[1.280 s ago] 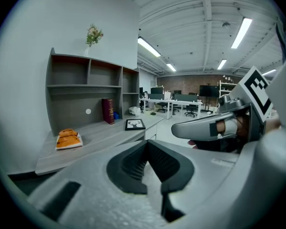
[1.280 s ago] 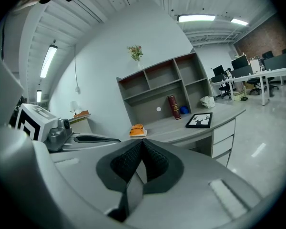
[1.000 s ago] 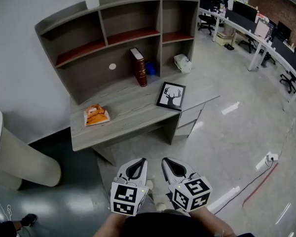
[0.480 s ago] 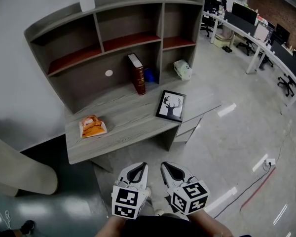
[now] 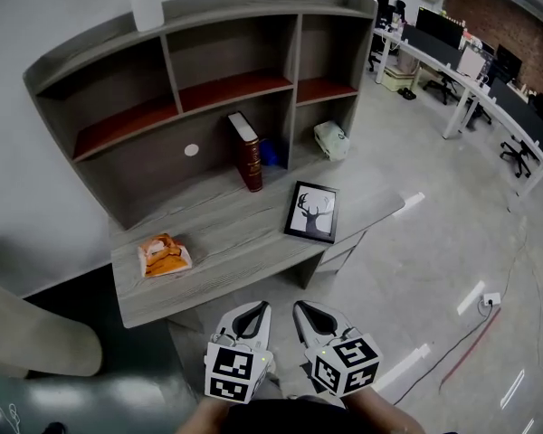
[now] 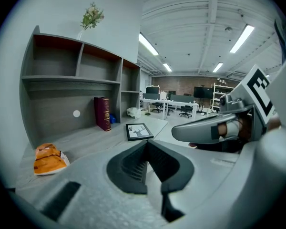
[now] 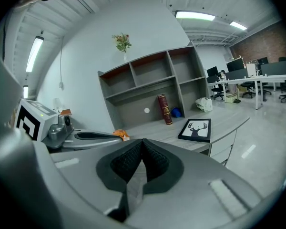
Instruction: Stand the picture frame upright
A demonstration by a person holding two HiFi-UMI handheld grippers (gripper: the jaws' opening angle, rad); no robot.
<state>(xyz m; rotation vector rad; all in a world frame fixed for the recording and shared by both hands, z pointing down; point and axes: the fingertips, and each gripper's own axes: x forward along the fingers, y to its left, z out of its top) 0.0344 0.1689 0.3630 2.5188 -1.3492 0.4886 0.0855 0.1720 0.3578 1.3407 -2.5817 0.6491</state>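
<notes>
— What's on the grey wood-grain desk?

— At its left end, a crumpled orange snack packet. At its back, a dark red hardback book, upright. Near its right front corner, the black-framed deer picture, lying flat.

— The grippers?

— Left gripper and right gripper (side by side) hover off the desk's front edge, both clenched, empty.

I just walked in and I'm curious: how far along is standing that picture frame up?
Nothing looks done: the picture frame lies flat on the desk. Nothing is in hand: the left gripper and right gripper hover short of the desk, jaws shut and empty. Left to do: reach the frame, grip it and stand it upright.
</notes>
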